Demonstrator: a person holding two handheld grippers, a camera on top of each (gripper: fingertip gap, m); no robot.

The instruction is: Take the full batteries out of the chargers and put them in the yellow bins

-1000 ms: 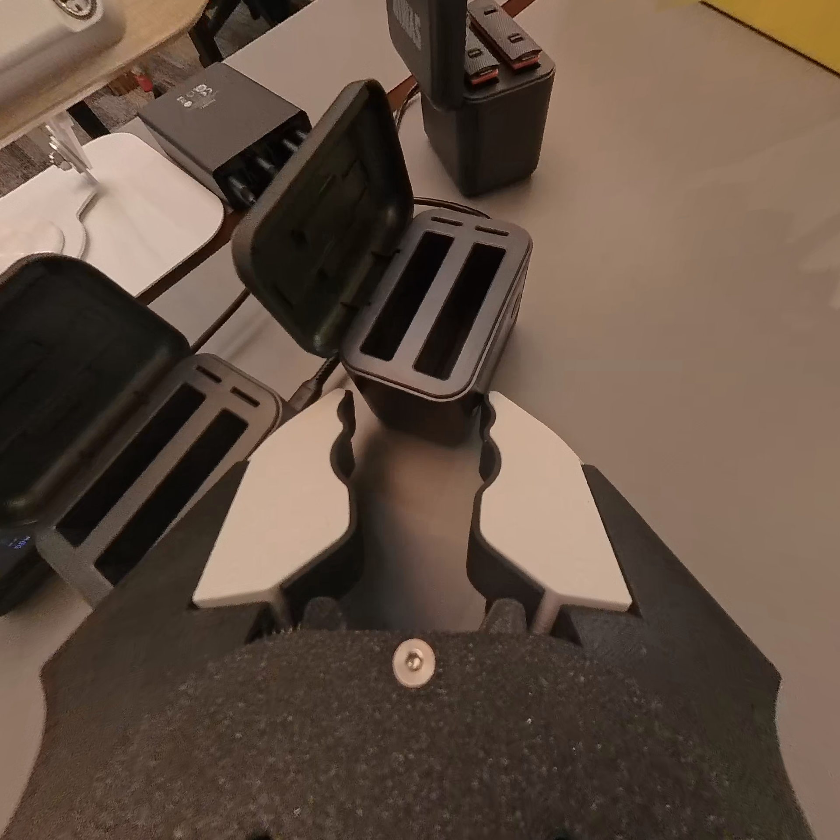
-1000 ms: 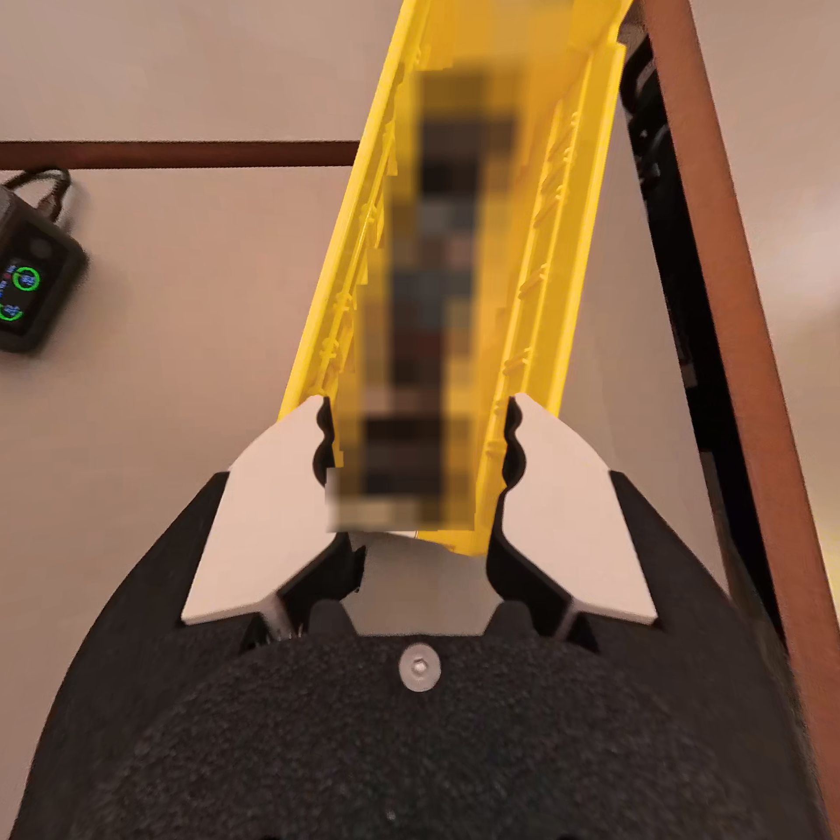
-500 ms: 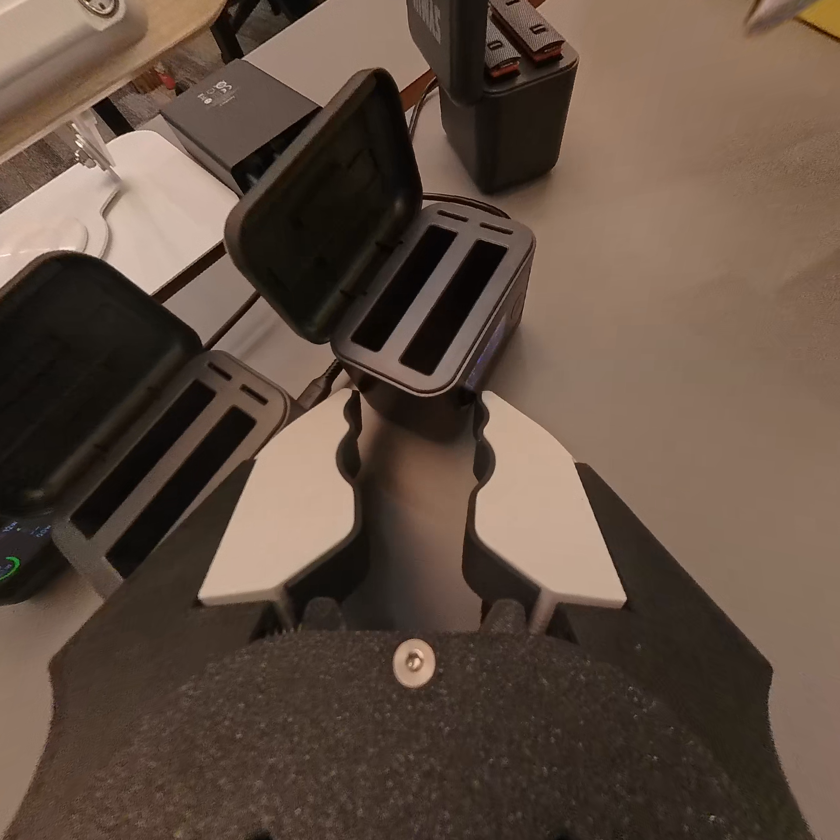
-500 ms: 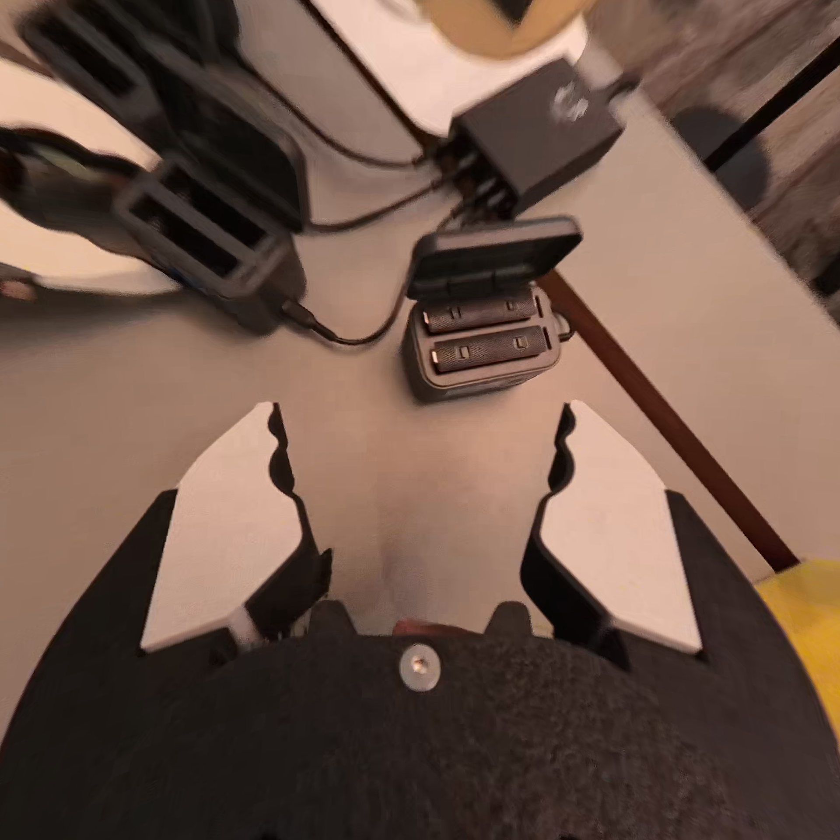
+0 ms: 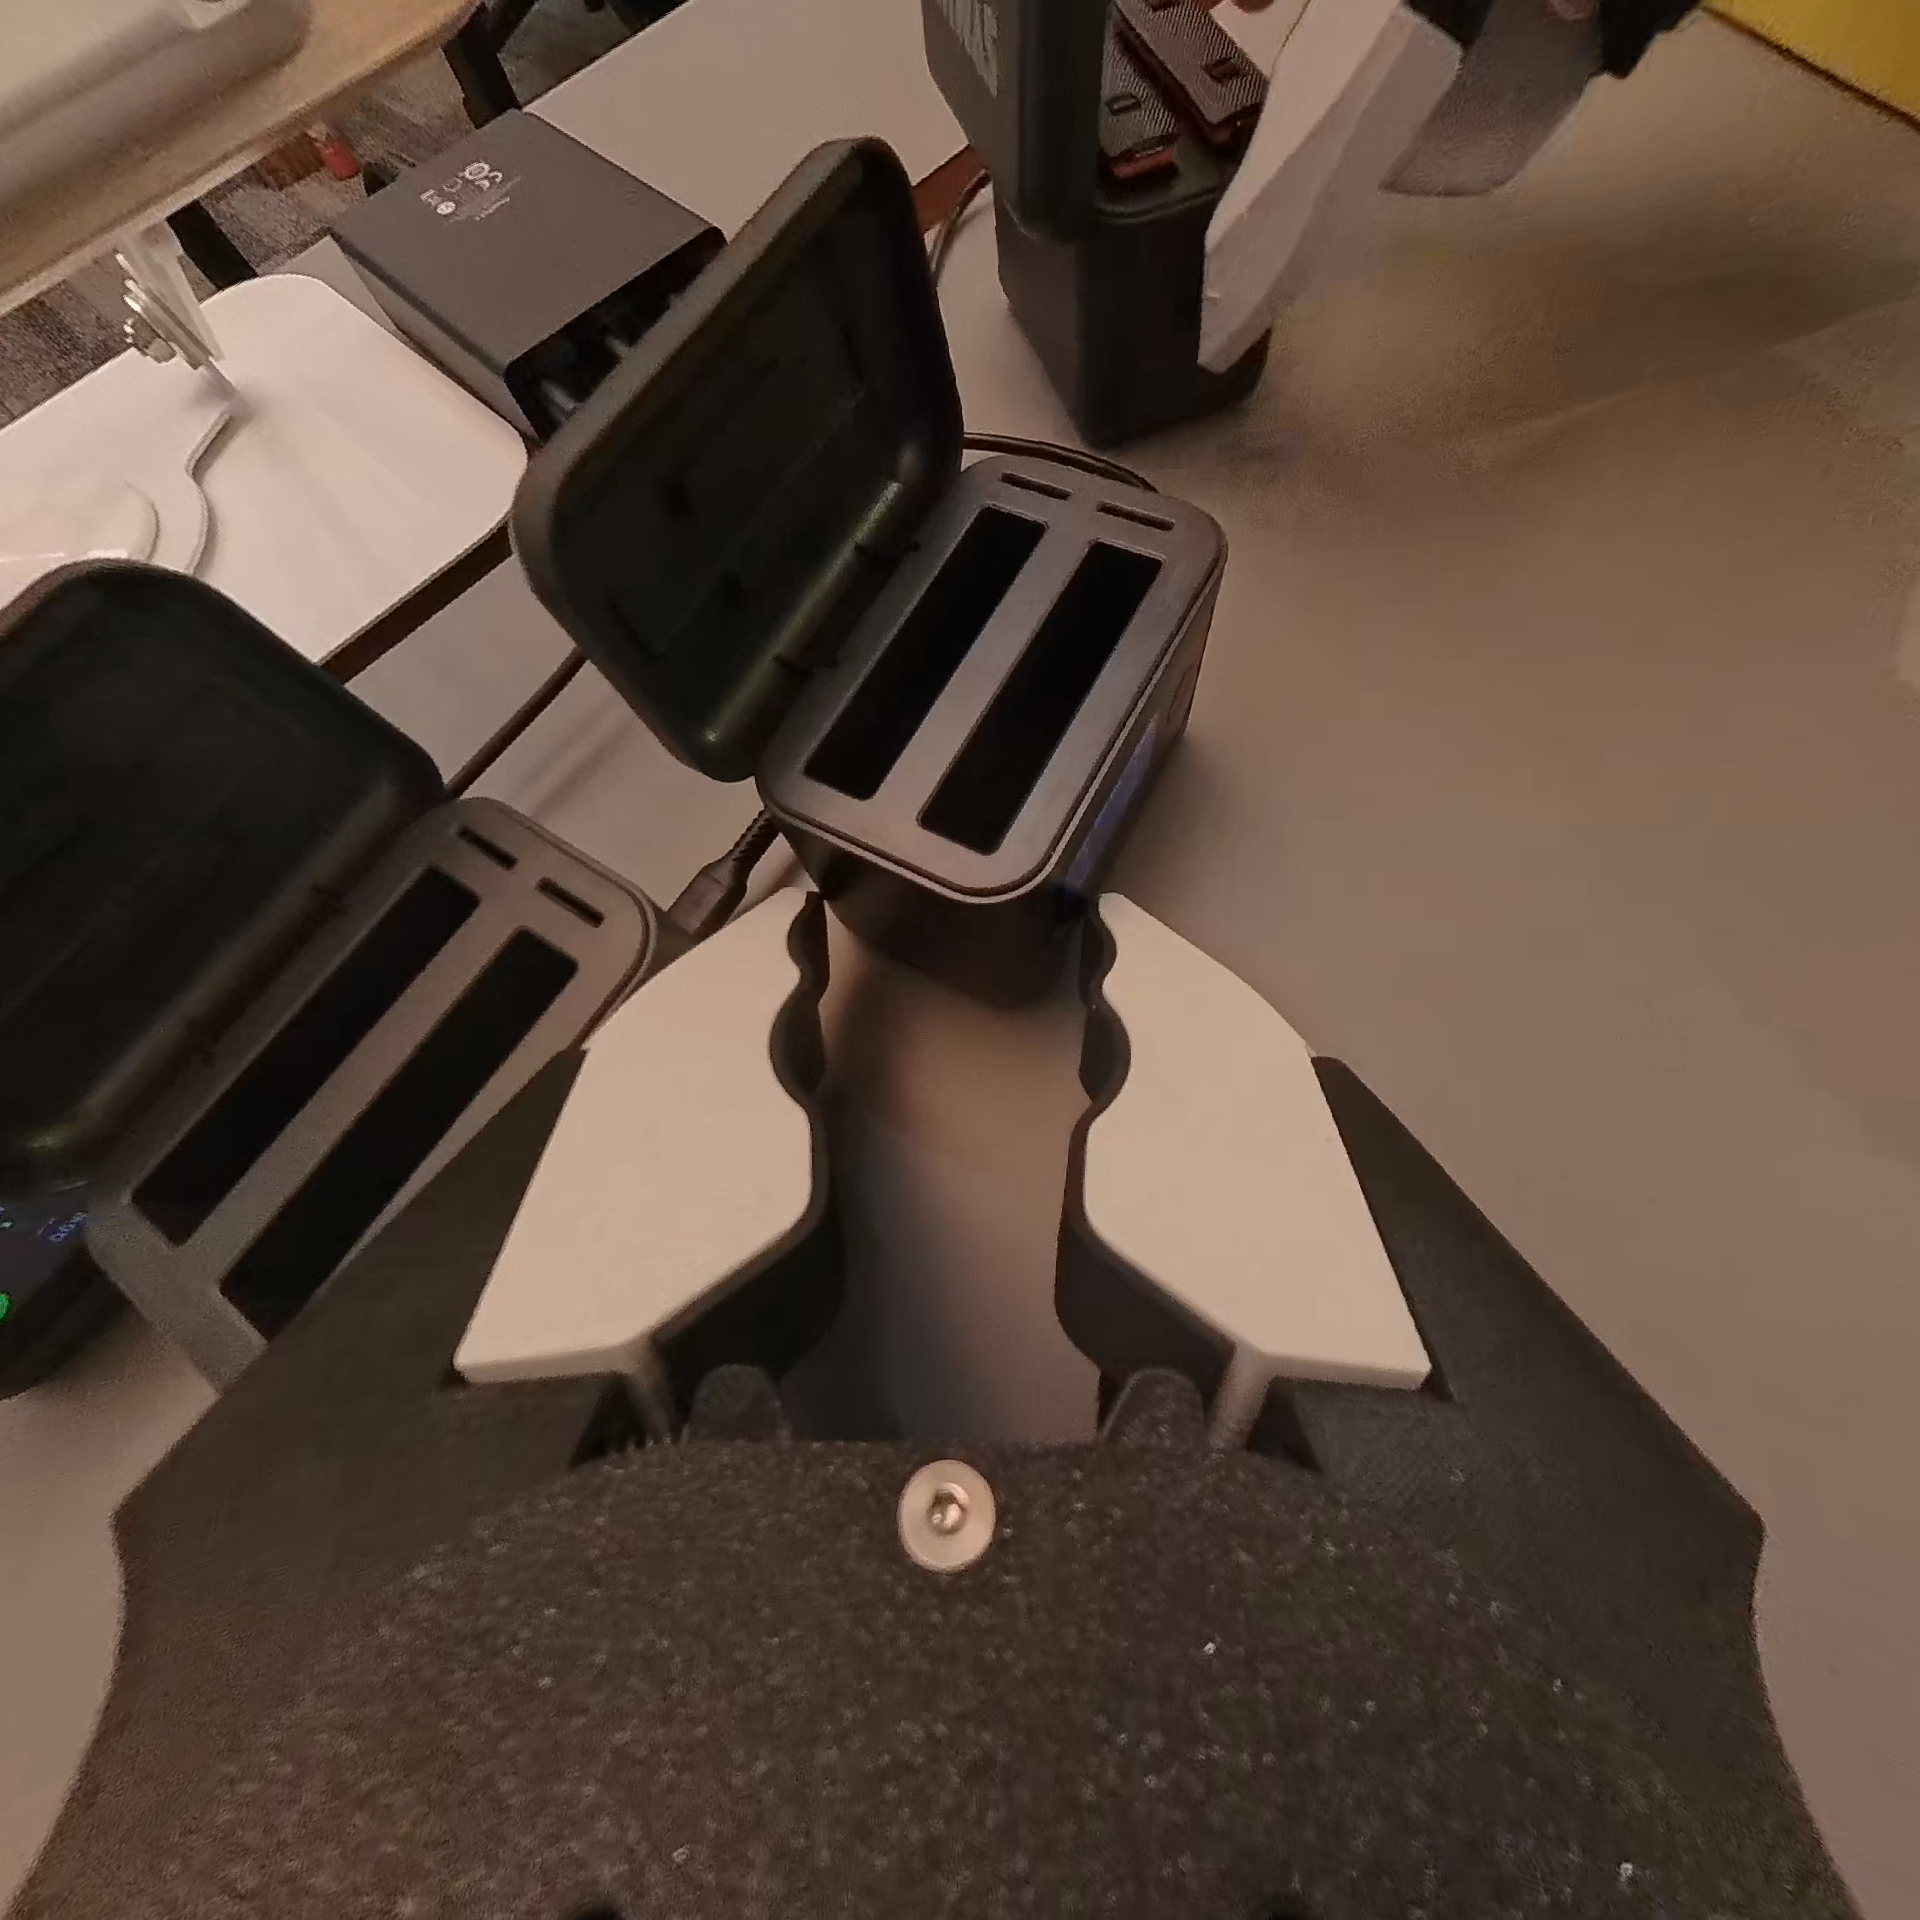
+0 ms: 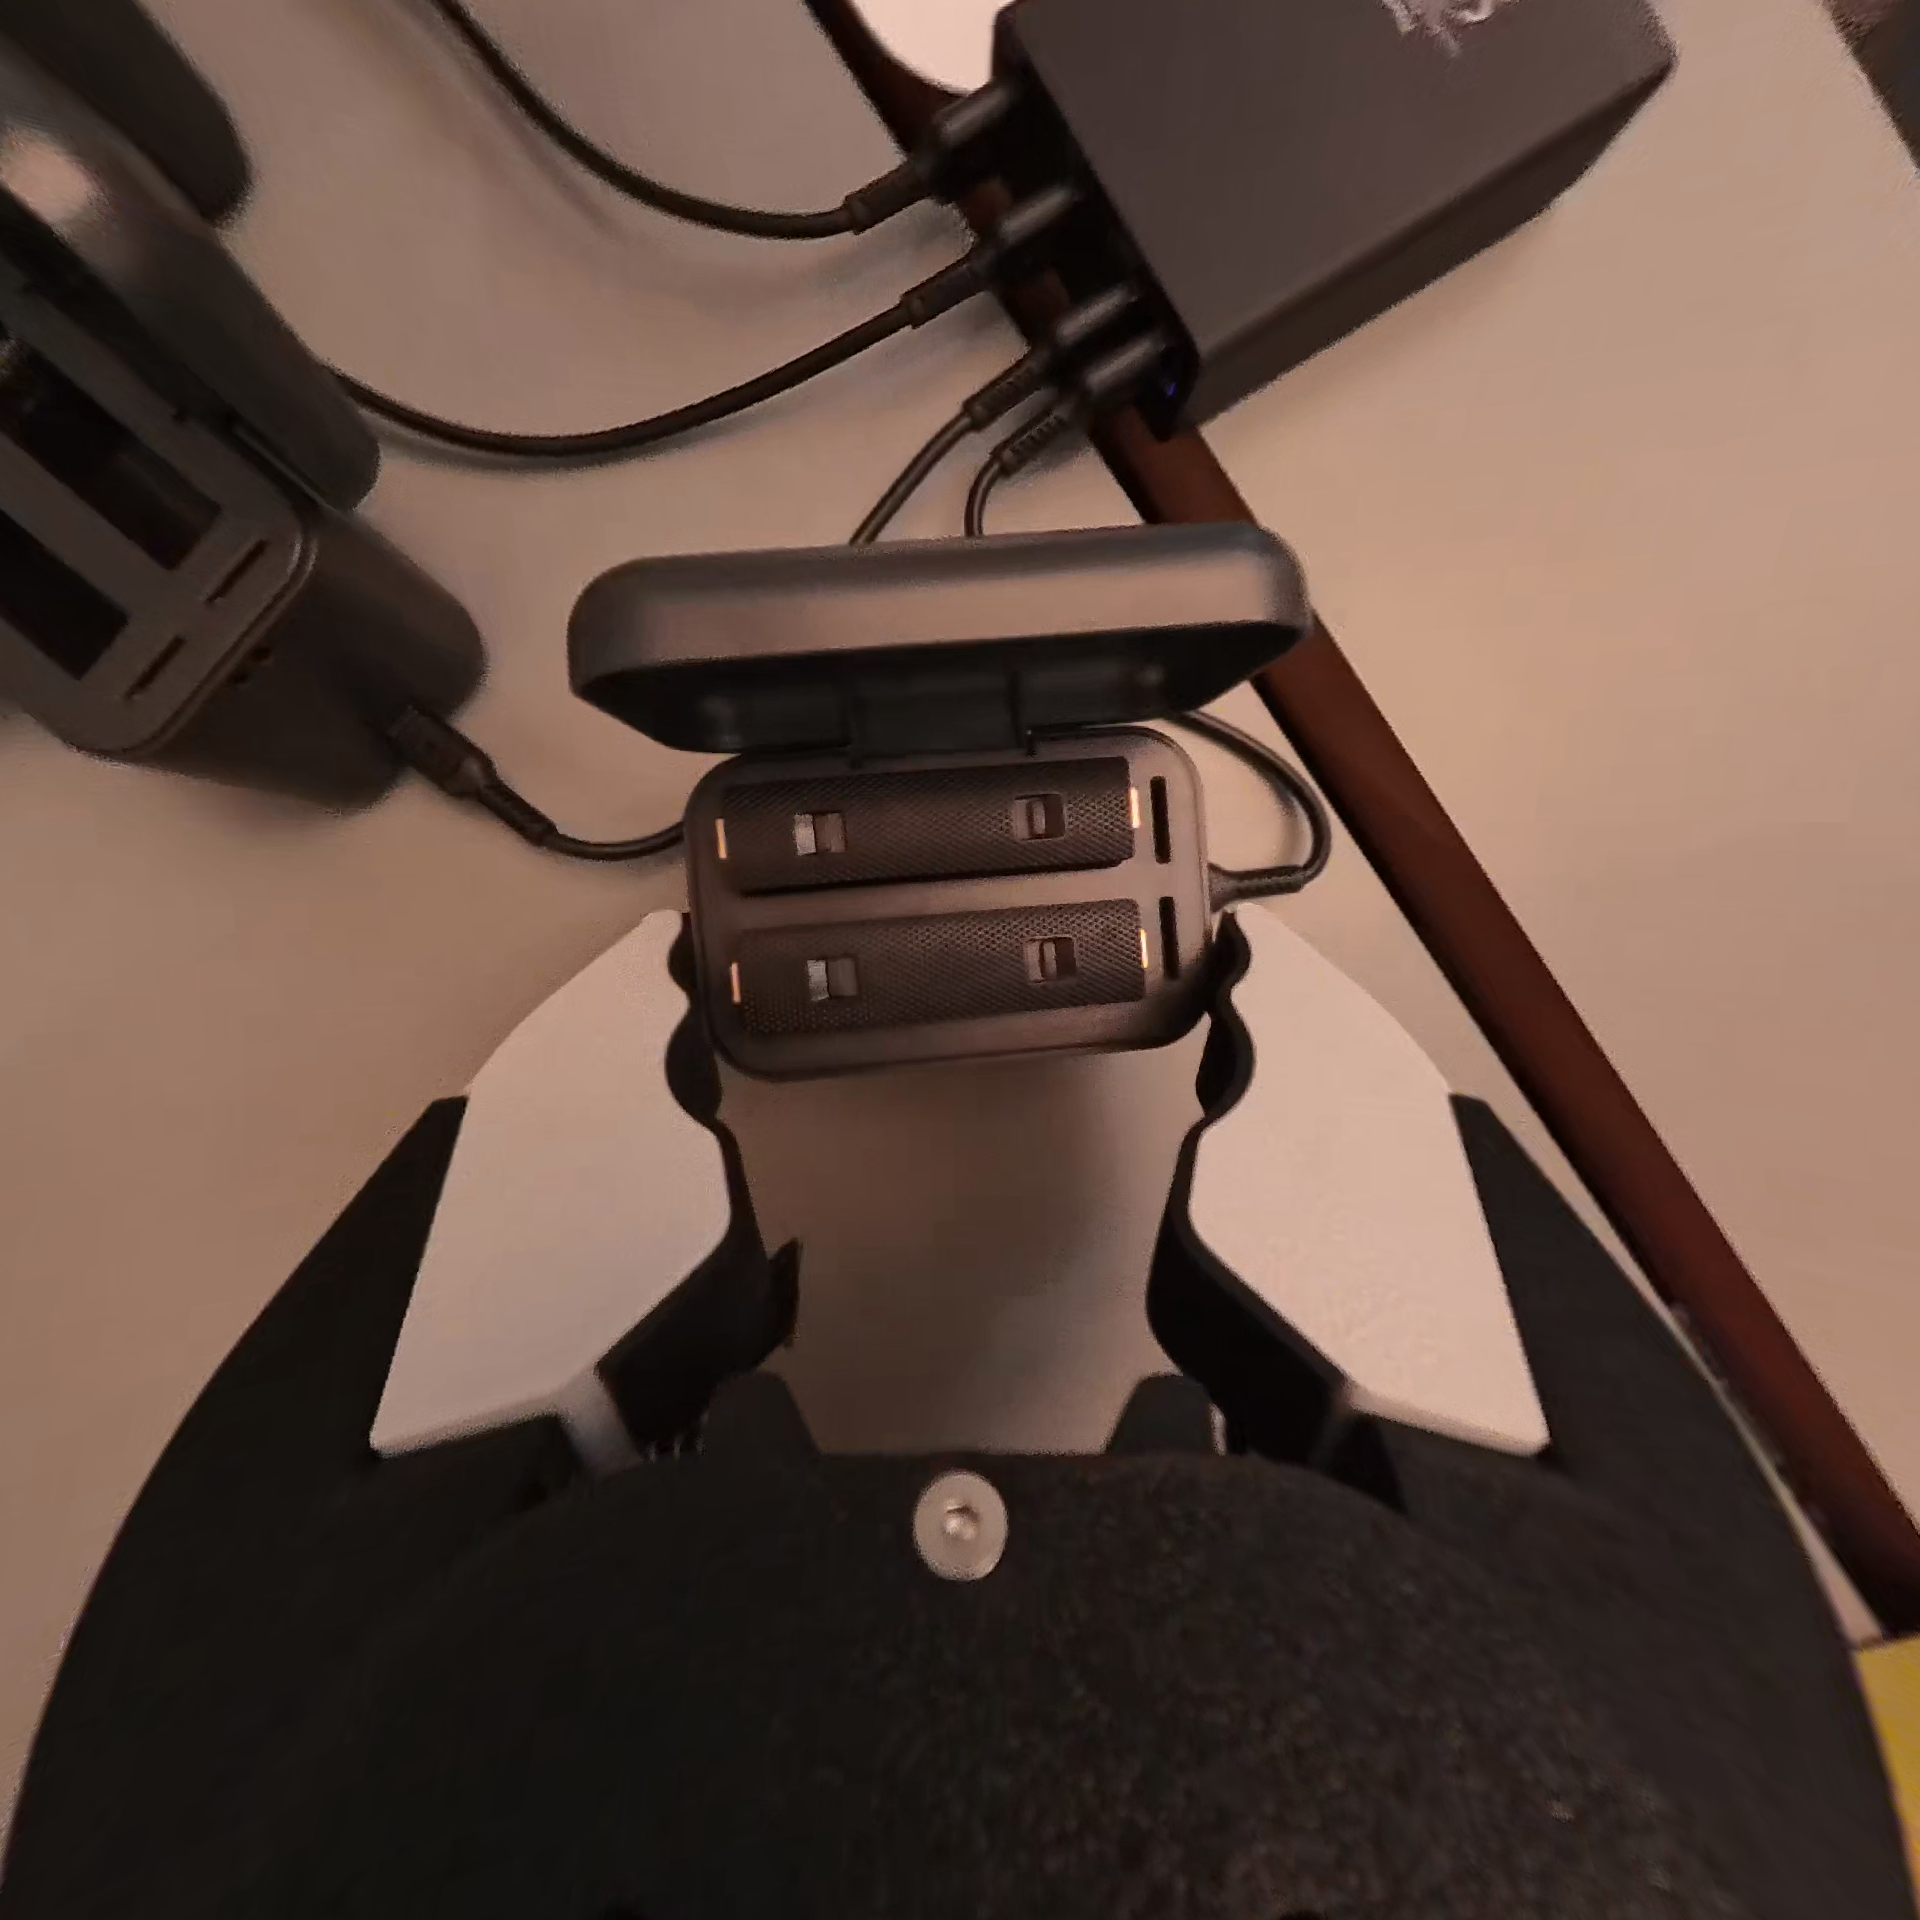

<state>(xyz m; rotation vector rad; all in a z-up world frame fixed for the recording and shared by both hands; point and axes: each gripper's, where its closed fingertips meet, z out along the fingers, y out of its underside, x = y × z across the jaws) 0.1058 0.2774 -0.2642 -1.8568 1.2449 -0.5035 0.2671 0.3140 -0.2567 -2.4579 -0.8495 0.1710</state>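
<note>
Where the left gripper [image 5: 951, 925] hangs low over the table [image 5: 1558, 831], fingers partway apart, clamped on nothing certain. Tips set either side of the near end of the mid charger [image 5: 987, 707]; contact impossible to tell. Lid up and tilted left, both of its 2 slots bare. Just left and nearer, a left charger [image 5: 364, 1060], lid likewise up, 2 slots bare too, a lit screen on its near face.

Farther on, beyond the mid charger, a far charger [image 5: 1122, 312] standing upright, with the right gripper [image 5: 1351, 156] over it, blurred.

From the right wrist, looking straight down: right gripper [image 6: 956, 935] spread wide, holding nothing, tips flanking the far charger [image 6: 717, 914] without visibly touching. Lid swung up on the far side. Inside, 2 batteries seated side by side: near battery [image 6: 935, 977] between the fingertips, far battery [image 6: 925, 821] just beyond it under the lid's edge.

Past the lid, cables [image 6: 675, 426] running to a black hub [image 6: 1351, 177] at the far right, beside a brown strip [image 6: 1455, 935] crossing the table diagonally. At the near right edge, a sliver of yellow bin [image 6: 1870, 1745], well apart from the batteries.
</note>
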